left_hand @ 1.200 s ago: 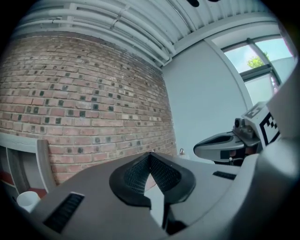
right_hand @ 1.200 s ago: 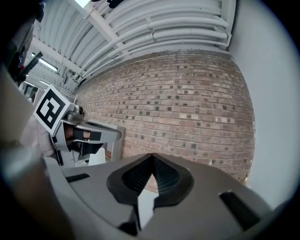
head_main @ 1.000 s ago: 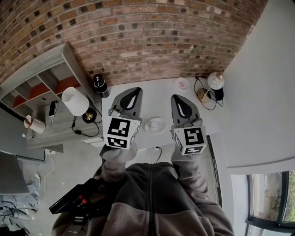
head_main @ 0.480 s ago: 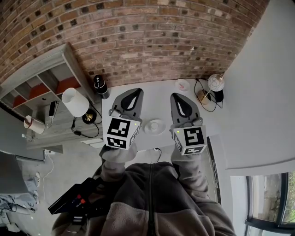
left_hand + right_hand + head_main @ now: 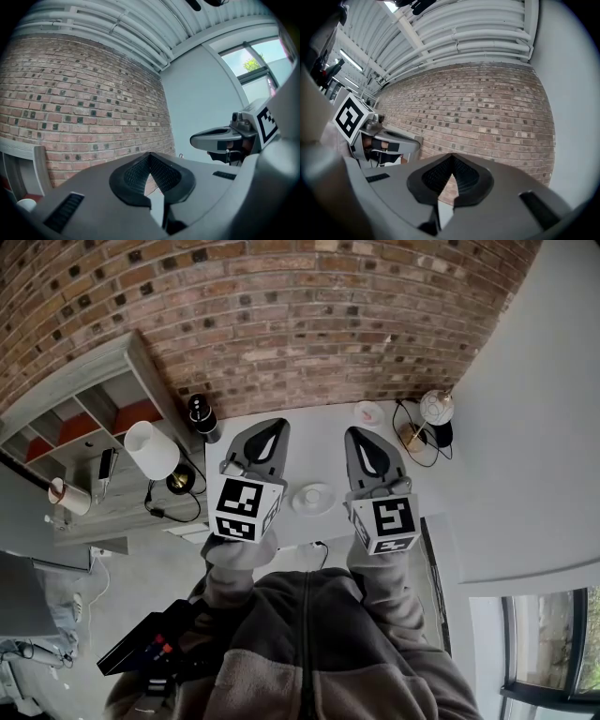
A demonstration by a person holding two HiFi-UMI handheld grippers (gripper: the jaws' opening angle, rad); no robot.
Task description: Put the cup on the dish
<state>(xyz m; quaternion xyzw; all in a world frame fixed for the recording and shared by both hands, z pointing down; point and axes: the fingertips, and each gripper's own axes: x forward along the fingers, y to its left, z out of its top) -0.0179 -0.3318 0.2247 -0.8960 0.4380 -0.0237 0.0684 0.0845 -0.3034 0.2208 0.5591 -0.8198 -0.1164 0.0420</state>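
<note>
While the left gripper [image 5: 271, 427] and right gripper [image 5: 361, 434] hang over the table [image 5: 319, 432] in the head view, the dish [image 5: 314, 496] lies between them and the cup [image 5: 369, 412] stands apart near the far edge. Left gripper view: jaws clenched, empty. Right gripper view: likewise.

Two tools [image 5: 275, 426] [image 5: 355, 434], two lamps [image 5: 152, 448] [image 5: 437, 406], one dish [image 5: 314, 496], one cup [image 5: 369, 412], one table [image 5: 314, 442], one shelf unit [image 5: 103, 381].
</note>
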